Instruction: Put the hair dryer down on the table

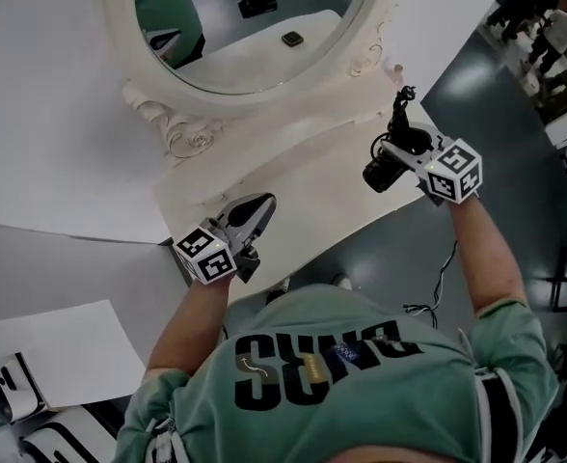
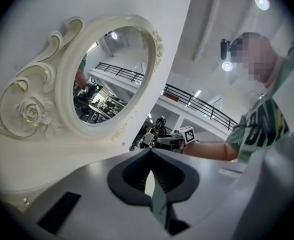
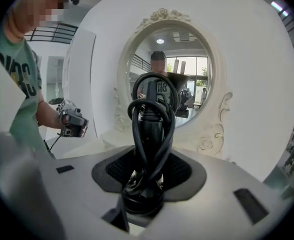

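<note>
Black hair dryer (image 3: 148,126) clamped by its handle in right gripper (image 1: 404,148), held above the white bench (image 1: 303,191) edge.
Looks rigid, top-heavy, slick; cord-wrapped handle is the best hold. Left gripper (image 1: 262,204) closed, empty.

1. hair dryer (image 3: 149,129): black, with a black cord (image 3: 137,109) looped on it.
2. mirror frame (image 1: 182,133): cream, carved rose-and-scroll pattern.
3. table (image 1: 303,201): plain off-white.
4. left gripper (image 1: 261,204), right gripper (image 1: 396,148): grey; cubes (image 1: 206,254) white with black square markers.
5. shirt (image 1: 361,384): pale green, black lettering.
6. floor (image 1: 476,95): dark grey-green.
</note>
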Demonstrator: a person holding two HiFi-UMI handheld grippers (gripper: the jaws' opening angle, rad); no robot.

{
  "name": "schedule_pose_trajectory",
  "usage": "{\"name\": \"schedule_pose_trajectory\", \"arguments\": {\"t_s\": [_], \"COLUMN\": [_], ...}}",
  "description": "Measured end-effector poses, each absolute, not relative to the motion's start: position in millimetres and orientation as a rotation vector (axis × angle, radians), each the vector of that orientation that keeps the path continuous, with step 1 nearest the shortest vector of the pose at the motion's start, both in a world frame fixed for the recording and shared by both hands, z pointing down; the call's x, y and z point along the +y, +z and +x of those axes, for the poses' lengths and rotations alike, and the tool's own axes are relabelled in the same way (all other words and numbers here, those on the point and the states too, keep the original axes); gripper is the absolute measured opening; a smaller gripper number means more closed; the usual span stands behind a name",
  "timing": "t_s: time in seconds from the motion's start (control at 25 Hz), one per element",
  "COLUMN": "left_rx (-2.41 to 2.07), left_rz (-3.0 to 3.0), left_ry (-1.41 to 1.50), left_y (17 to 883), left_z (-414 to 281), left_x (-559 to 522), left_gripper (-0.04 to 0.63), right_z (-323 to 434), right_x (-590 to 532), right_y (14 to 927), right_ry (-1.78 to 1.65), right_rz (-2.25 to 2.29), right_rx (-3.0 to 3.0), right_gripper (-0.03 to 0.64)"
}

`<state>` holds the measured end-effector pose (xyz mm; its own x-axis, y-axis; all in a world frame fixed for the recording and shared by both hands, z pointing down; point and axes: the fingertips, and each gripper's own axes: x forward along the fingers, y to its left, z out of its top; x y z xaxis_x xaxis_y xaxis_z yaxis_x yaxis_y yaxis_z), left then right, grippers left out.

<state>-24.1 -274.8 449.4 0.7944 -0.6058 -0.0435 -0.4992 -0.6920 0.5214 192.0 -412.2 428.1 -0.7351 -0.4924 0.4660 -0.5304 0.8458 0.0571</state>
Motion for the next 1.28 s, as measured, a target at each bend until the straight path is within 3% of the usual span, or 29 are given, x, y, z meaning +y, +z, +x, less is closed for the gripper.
{"name": "schedule_pose_trajectory", "arguments": {"t_s": [0.48,0.8,1.28], "left_rx": [-0.876,-0.863,-0.851], "left_rz": [2.389,2.357,2.312], "left_ry": [-0.311,-0.343,-0.392], "left_y": [491.2,499.0,516.6], "left_z": [-76.5,-86.4,-96.5], "left_x": [-280.0,-283.8,-284.1], "left_gripper": [0.011,0.011,0.011], "right_z": [116.1,56.1,13.7], "right_x": [-514.7,-493.0,-481.9], "right_y": [490.5,509.8,563.1], "right_ry": [0.525,-0.076,-0.692], "right_rz": [0.972,0.478,-0.237], "right_rx": [-2.582,-2.382,-1.723], "right_gripper": [0.156,0.156,0.156]}}
